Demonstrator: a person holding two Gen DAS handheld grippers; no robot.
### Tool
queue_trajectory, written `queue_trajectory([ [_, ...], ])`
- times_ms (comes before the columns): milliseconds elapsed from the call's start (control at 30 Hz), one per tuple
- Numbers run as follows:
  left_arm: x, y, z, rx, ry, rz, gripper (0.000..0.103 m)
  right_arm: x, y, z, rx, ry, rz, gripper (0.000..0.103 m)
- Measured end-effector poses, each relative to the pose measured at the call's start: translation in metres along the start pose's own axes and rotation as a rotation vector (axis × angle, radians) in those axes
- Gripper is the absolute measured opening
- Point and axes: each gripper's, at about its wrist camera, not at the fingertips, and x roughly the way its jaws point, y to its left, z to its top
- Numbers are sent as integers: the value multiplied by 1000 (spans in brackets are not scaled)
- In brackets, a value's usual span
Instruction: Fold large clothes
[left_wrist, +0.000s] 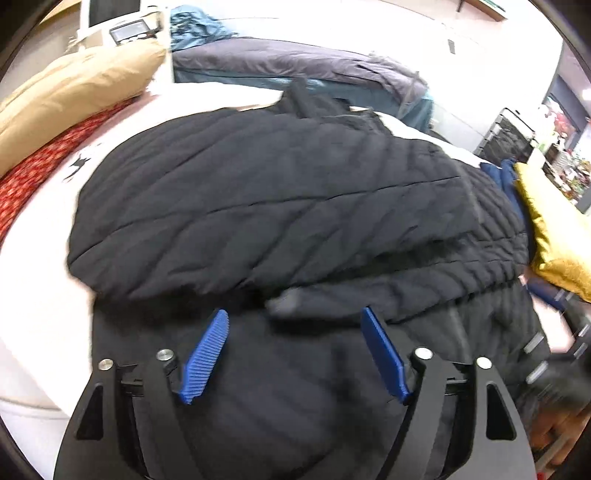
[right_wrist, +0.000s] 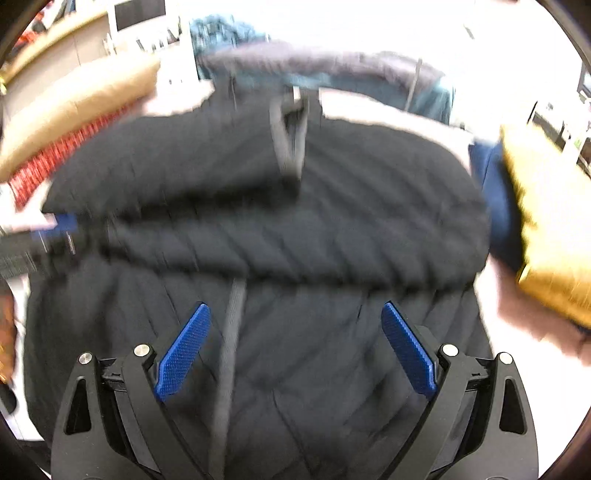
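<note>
jacket: large black quilted puffer jacket (left_wrist: 288, 206) lies spread on the white bed sheet (left_wrist: 40, 295), fills the middle of both views; one part folded over the rest, fold edge runs left-right across the near half
zipper: grey zipper strip (right_wrist: 231, 354) runs near-to-far down the near part of the jacket in the right wrist view, between the blue pads
collar: neck opening with grey lining (right_wrist: 290, 136) at the far edge, blurred
left claw: left claw (left_wrist: 293, 325) spread wide, blue ribbed pads (left_wrist: 207, 354) apart, nothing between them, hangs over the jacket's near part
right claw: right claw (right_wrist: 295, 314) spread wide, blue textured pads (right_wrist: 183, 354) apart, holding nothing, over the jacket's near part
pillows: tan pillow (left_wrist: 74, 92) far left on the bed; shiny gold cushion (left_wrist: 557, 236) at right, just beside the jacket
red cloth: red patterned fabric (left_wrist: 40, 166) under the tan pillow, left
blue item: dark blue fabric (right_wrist: 495, 199) between jacket and gold cushion
far side: grey-purple duvet (left_wrist: 295, 62) on a second bed beyond
blur: right wrist view motion-blurred, fine detail unreadable
</note>
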Motion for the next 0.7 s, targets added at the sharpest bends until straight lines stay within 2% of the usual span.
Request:
queue_trajectory([
  [100, -3, 13, -10, -19, 11, 34, 79, 6, 0, 27, -11, -20, 27, 93],
  [267, -4, 18, -26, -33, 37, 44, 79, 35, 4, 64, 27, -10, 98, 93],
  [367, -3, 19, -32, -51, 52, 37, 80, 48, 10, 75, 22, -1, 96, 87],
  [433, 0, 18, -34, -55, 57, 36, 81, 53, 12, 79, 13, 1, 99, 72],
  [467, 1, 18, -34, -53, 57, 36, 82, 53, 15, 78, 11, 7, 104, 60],
  [500, 2, 17, -34, -50, 58, 37, 83, 55, 17, 77, 8, 14, 115, 39],
  [533, 2, 17, -34, -47, 59, 38, 83, 56, 19, 76, -1, 20, 105, 34],
  [600, 4, 16, -33, -43, 61, 37, 84, 55, 19, 72, -27, 8, 70, 11],
  [700, 3, 16, -31, -53, 57, 27, 84, 51, 1, 67, 31, -16, 61, 5],
])
